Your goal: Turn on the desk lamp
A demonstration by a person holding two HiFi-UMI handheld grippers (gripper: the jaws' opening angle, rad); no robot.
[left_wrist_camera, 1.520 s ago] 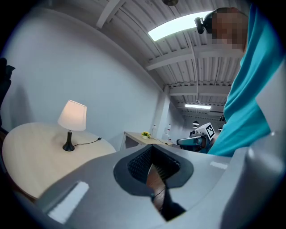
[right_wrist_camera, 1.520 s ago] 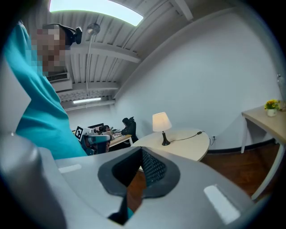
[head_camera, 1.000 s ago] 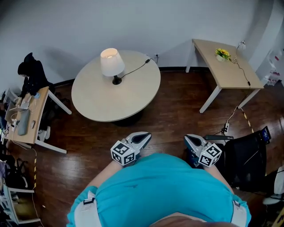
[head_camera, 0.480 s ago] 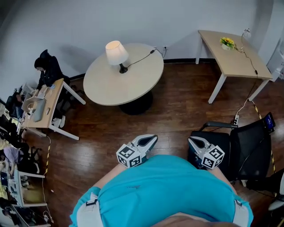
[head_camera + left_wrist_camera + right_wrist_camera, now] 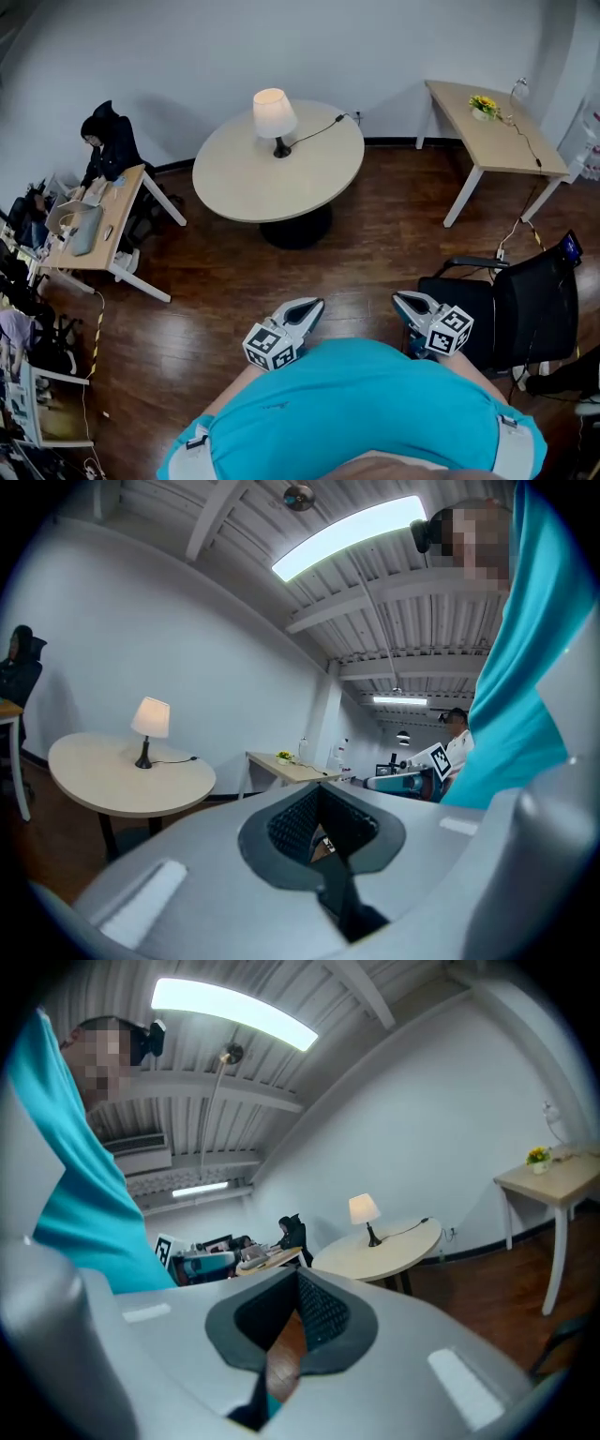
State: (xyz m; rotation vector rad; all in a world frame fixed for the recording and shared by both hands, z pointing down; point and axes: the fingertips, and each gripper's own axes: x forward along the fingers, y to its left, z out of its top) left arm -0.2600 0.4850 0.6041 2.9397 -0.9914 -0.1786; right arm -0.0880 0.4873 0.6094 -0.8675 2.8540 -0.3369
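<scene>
A dark wood floor [image 5: 234,272] runs wide and bare between the person wearing the camera and a round worktop [image 5: 253,187] standing near the far wall. The desk lamp [image 5: 273,114] stands near that worktop's far edge, probably so its cord [image 5: 319,128] can reach the wall. Its shade glows, so it looks to be lit already.

The left gripper [image 5: 314,306] and right gripper [image 5: 401,300] hang close against the teal shirt, well apart from the lamp. Both have their jaws drawn together with nothing between them, a carrying pose rather than a reaching one.

The straight path to the worktop is open. A black office chair [image 5: 525,314] sits just beside the right gripper, and a rectangular desk [image 5: 506,141] stands further right. At the left, a seated person [image 5: 105,141] works at another desk [image 5: 94,225].
</scene>
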